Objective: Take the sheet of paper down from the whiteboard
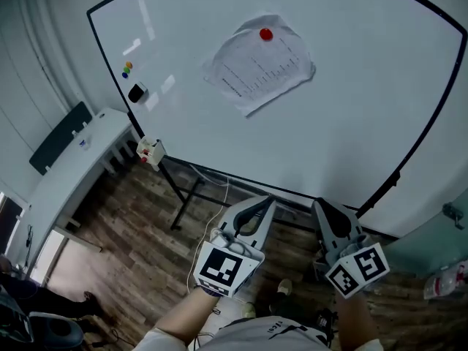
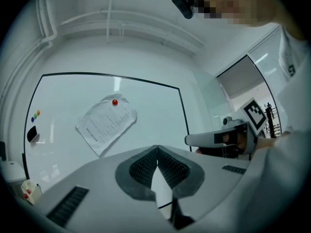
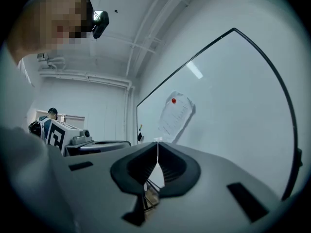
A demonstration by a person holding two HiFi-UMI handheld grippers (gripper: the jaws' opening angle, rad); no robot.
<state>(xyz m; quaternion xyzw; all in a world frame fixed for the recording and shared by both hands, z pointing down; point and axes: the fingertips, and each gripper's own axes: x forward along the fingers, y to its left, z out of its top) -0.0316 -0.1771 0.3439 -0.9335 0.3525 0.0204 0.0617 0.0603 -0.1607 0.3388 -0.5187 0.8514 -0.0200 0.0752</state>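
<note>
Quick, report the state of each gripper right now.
Left gripper: closed, holding nothing.
Right gripper: closed, holding nothing.

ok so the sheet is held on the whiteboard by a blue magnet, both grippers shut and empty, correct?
Not blue: the magnet holding the sheet on the whiteboard is red, clear in the head view. The rest holds: the left gripper and the right gripper are shut and empty.
</note>
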